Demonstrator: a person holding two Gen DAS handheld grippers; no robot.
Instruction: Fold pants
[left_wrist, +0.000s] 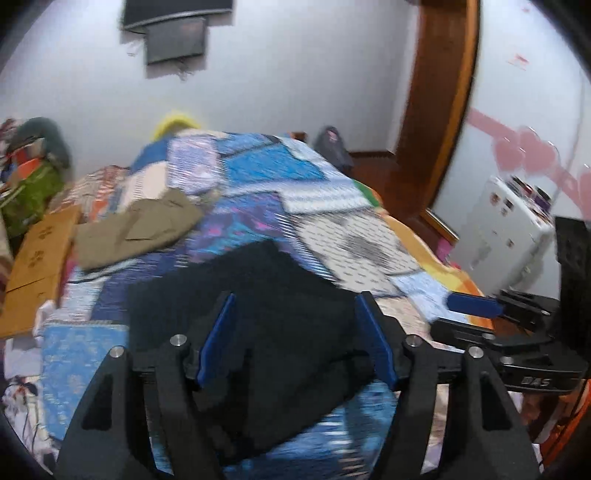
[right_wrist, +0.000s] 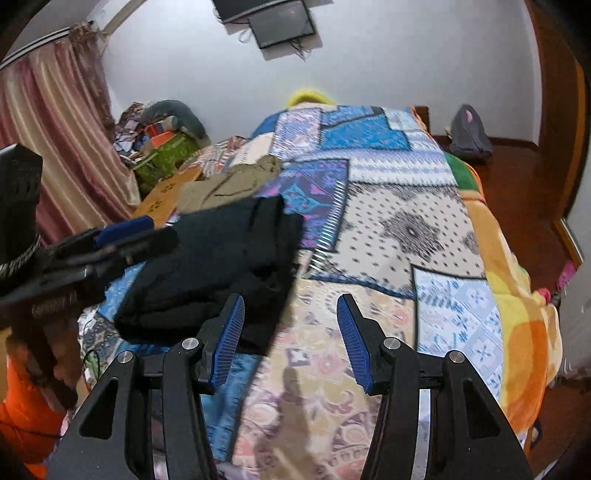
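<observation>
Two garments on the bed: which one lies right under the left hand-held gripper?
The black pants, a dark folded bundle directly beneath the open left hand-held gripper. The khaki garment lies farther up the bed, beside the cardboard box.

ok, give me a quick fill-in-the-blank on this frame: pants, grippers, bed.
1. The folded pants under the grippers are ____ in colour.
2. The left gripper and the right gripper both have their jaws ____, holding nothing.
3. Beyond the black pants on the patchwork bedspread lies a second garment, coloured ____.
4. The gripper finger pads are ____ in colour.

Missing words: black; open; khaki; blue
</observation>
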